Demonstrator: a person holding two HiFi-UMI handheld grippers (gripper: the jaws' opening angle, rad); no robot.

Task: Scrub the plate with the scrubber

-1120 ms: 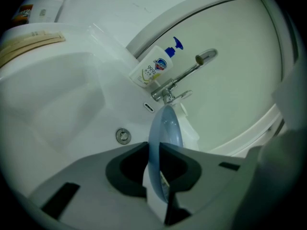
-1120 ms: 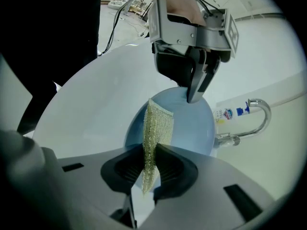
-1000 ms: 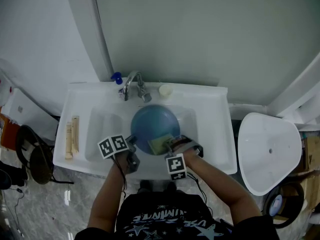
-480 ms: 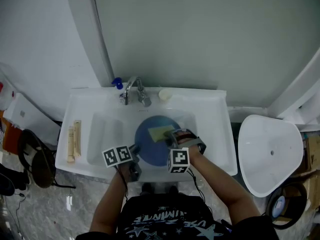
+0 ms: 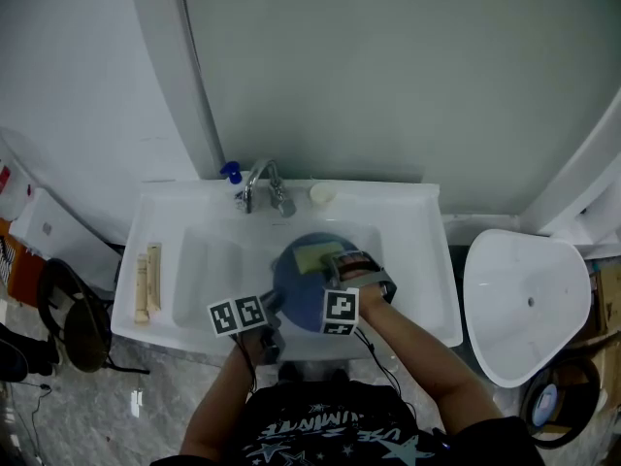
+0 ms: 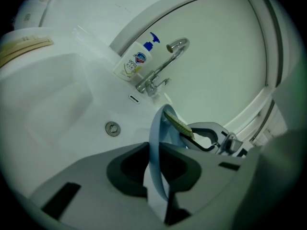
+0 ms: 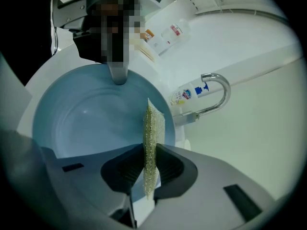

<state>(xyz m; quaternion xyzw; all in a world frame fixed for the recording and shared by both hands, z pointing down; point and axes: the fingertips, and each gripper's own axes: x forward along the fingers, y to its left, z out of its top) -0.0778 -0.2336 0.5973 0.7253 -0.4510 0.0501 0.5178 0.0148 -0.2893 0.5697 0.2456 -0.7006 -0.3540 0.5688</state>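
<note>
Showing a person at a white sink (image 5: 415, 223) from above, with a claw in each hand over the basin. The left claw (image 6: 157, 170) is pinched on the near rim of a blue plate (image 6: 156, 128). The plate passes edge-on between its jaws and stands tilted up inside the basin, its hollow face turned toward the right claw (image 7: 149, 170). The right claw is pressed together on a thin yellow-green scrubber (image 7: 154, 126), which stands edge-on between its jaws. The free end of the scrubber lies against the hollow face of the plate near the far rim. In the head view the plate sits in the middle of the basin, nearer the front edge of the sink. There the scrubber covers the far part of the plate, a little in front of the faucet (image 5: 264, 184). The faucet is chrome and stands at the rear edge of the sink. Just to its left is a soap bottle (image 5: 230, 174) with a blue pump, and just to its right is a small pale round object (image 5: 320, 194) whose kind cannot be told. A round metal drain (image 6: 112, 128) shows in the basin floor beside the plate, on the side away from the right claw. Two pale slim packets (image 5: 147, 280) lie side by side along the left edge of the sink, well apart from the plate. A white toilet (image 5: 529, 299) stands just beyond the right edge of the sink.
</note>
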